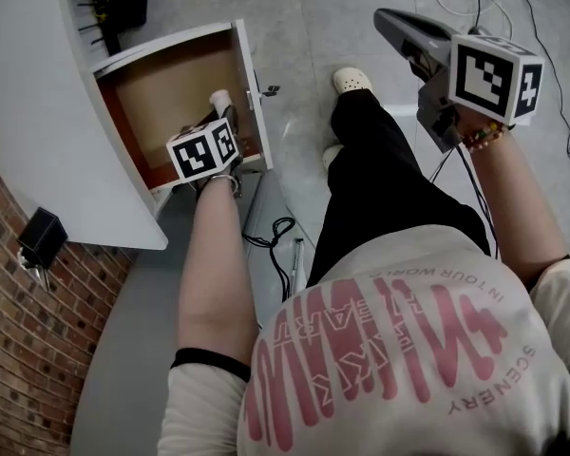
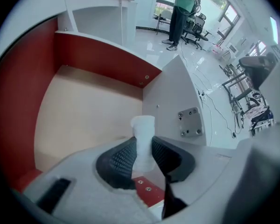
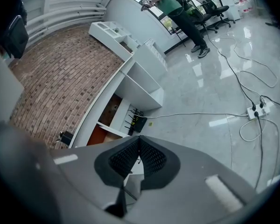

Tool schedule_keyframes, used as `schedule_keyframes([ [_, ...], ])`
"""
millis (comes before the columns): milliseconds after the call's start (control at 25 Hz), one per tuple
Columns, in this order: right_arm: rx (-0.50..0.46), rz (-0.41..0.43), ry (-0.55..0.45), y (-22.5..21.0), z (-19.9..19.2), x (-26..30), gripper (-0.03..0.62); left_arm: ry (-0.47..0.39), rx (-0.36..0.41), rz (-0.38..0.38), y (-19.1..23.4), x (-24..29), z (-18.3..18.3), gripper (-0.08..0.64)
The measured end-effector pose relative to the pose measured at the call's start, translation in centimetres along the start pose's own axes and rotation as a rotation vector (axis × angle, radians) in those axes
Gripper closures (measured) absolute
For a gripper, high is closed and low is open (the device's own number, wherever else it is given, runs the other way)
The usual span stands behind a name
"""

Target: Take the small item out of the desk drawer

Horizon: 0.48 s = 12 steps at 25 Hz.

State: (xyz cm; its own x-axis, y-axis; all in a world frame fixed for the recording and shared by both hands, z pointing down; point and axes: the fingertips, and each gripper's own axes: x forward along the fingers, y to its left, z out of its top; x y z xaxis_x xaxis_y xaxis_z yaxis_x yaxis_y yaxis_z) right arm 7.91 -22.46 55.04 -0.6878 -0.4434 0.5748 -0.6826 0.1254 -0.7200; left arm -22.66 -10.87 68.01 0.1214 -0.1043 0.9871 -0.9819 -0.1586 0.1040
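Glossy grey floor runs between a brick wall and a white curved desk, whose drawer stands pulled out at ten o'clock in the head view; the left gripper points down into it and is clamped on the small white item, whose long axis runs six to twelve in the left gripper view, its far end standing out past the pads toward twelve; item and jaws hang over the drawer's tan bottom, which looks bare otherwise, with the white drawer front at three o'clock of the item; I judge the move ahead to be a lift clear of that rim; the right gripper, jaws pressed together on nothing, is held well apart at two o'clock in the head view, so the left hand is the nearer.
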Motion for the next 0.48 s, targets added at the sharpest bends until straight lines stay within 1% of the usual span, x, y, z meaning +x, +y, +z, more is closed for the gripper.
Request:
schedule_keyframes([
  [160,-0.02,0.012,-0.006,1.7,0.0,-1.1,0.583,-0.039,-0.005,-0.014,-1.1,-1.7,0.6,0.451],
  [240,-0.026,0.022,-0.005,2.6,-0.1,-1.5,0.583,-0.059,0.004,-0.022,-1.6,-2.6,1.0,0.451],
  [480,-0.06,0.047,-0.007,5.6,-0.2,-2.7,0.583,-0.145,0.01,-0.046,-3.4,-5.3,2.5,0.451],
])
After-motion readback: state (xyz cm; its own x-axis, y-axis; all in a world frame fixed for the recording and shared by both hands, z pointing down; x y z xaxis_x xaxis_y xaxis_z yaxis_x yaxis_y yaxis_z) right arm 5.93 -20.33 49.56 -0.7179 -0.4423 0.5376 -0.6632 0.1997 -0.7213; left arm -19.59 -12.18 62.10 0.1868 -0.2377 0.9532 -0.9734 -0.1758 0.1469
